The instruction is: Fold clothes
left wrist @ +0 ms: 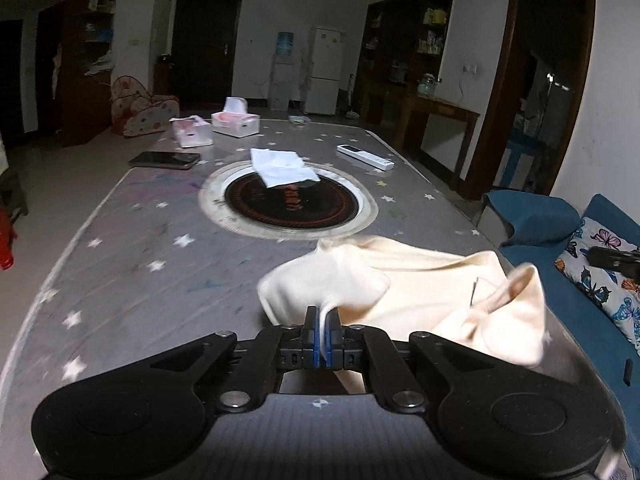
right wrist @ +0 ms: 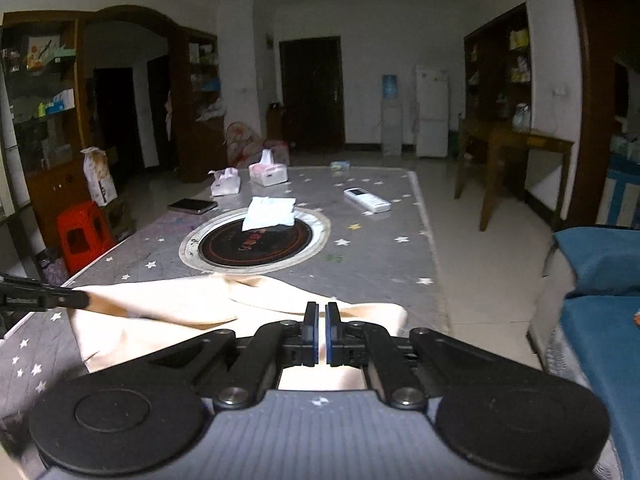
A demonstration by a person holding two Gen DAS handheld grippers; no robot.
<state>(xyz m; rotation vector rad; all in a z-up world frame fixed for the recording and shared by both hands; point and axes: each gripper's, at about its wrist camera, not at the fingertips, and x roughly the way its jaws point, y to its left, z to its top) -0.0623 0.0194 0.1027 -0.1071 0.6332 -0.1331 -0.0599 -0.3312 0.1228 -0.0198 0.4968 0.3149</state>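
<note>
The left tool (left wrist: 322,316) pinches a fold of the cream garment (left wrist: 420,280), which is lifted in a bunch at the near end of the star-patterned counter (left wrist: 132,248), short of the round black hotplate (left wrist: 294,200). The right tool (right wrist: 321,314) is pressed together over the garment's other edge, though cloth between its pads cannot be made out.

The grey star-patterned surface (left wrist: 120,248) has a round black inset (left wrist: 290,200). On it lie a cream garment (left wrist: 420,280), a phone (left wrist: 166,159), a remote (left wrist: 365,156), tissue boxes (left wrist: 235,120) and a white cloth (left wrist: 282,167).
</note>
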